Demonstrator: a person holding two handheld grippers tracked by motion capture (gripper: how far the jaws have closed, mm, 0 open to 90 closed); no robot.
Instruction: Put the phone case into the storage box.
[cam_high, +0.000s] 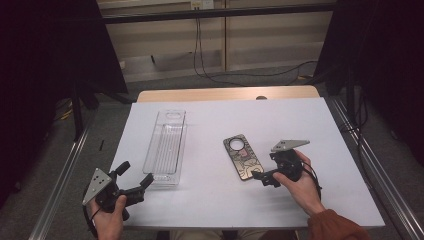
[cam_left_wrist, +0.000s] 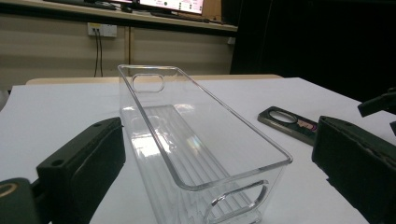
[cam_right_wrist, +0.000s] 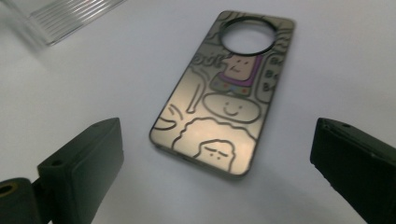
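One phone case (cam_high: 242, 156), one clear bin (cam_high: 165, 148), two grippers. Case lies flat at table centre, printed back up, round camera hole at its 12 o'clock end. Right gripper (cam_high: 261, 176) sits at its 5 o'clock, jaws spread wide, nothing held, just off the near edge. Left gripper (cam_high: 135, 178) at the bin's 7 o'clock, jaws also apart, empty. White table (cam_high: 280, 120); grey floor, black curtains, cables along the far wall.
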